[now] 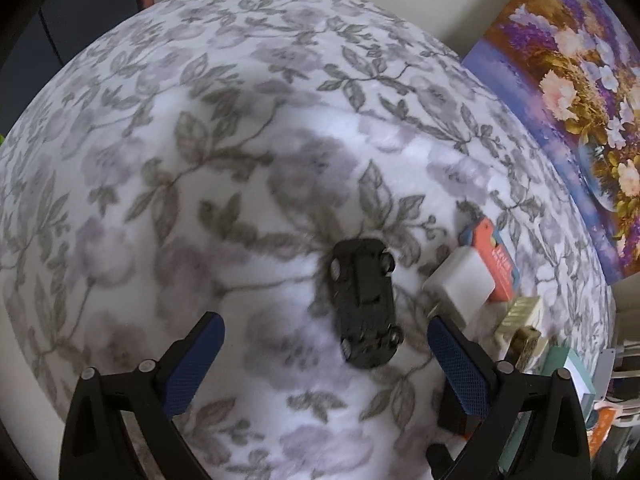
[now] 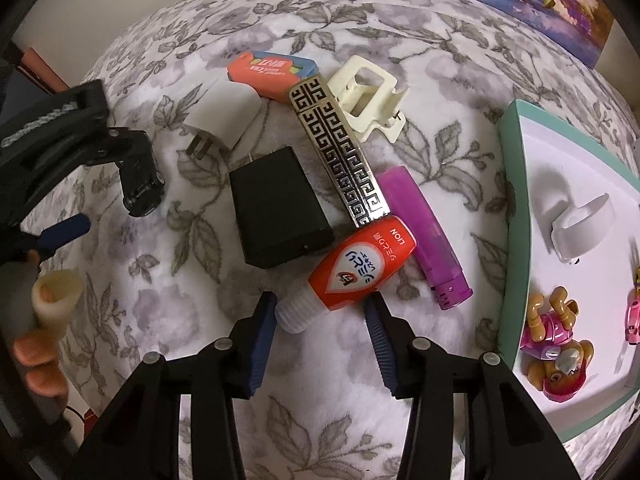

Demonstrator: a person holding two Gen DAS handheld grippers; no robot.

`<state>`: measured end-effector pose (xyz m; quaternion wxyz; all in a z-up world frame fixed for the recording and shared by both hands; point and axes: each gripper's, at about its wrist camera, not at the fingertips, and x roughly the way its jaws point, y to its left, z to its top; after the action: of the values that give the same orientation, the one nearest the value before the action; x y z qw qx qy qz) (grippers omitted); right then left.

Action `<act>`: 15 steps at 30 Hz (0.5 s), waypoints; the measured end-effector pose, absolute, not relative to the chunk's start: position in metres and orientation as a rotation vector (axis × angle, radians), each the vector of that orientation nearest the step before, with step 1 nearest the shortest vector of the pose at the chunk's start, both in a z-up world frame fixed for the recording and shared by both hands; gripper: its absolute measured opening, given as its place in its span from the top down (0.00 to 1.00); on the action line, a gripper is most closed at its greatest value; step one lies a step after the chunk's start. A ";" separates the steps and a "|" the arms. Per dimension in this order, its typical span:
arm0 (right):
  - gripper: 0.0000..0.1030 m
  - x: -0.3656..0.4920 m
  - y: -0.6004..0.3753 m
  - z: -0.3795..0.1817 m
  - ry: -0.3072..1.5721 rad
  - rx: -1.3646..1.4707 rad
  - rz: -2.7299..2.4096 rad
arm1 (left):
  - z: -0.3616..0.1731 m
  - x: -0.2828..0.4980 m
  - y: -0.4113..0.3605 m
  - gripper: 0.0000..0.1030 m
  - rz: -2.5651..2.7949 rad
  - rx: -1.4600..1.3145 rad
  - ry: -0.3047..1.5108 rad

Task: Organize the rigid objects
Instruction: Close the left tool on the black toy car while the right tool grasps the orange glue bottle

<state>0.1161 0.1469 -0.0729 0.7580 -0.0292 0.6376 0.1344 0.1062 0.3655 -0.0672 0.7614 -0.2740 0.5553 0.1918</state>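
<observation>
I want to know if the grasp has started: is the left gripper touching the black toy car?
Apart. The left wrist view shows floral blanket on both sides between the open left gripper and the black toy car.

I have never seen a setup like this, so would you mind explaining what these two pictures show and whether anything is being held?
No robot here: a person carries a two-finger gripper in each hand, with a fisheye camera on each looking along its fingers.

The left view shows the left gripper open above a black toy car on a floral blanket.

The right view shows the right gripper open, its fingers either side of a red bottle, apparently not yet clamped. Around it lie a black box, a purple lighter, a patterned bar, a cream clip and a white plug. A tray at right holds a toy figure.
</observation>
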 end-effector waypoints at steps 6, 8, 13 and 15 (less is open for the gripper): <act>0.54 0.123 0.144 -0.071 1.392 -0.049 0.299 | -0.079 0.121 0.364 0.23 0.413 -0.540 1.209; 0.54 0.123 0.143 -0.069 1.393 -0.042 0.301 | -0.084 0.125 0.361 0.40 0.403 -0.523 1.216; 0.56 0.124 0.140 -0.068 1.389 -0.042 0.307 | -0.083 0.123 0.357 0.64 0.374 -0.491 1.223; 0.63 0.124 0.137 -0.067 1.387 -0.034 0.304 | -0.084 0.119 0.356 0.64 0.357 -0.504 1.237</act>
<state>0.1236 0.1374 -0.0666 0.7582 -0.0157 0.6367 0.1395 0.1193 0.3562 -0.0838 0.7704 -0.2324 0.5705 0.1644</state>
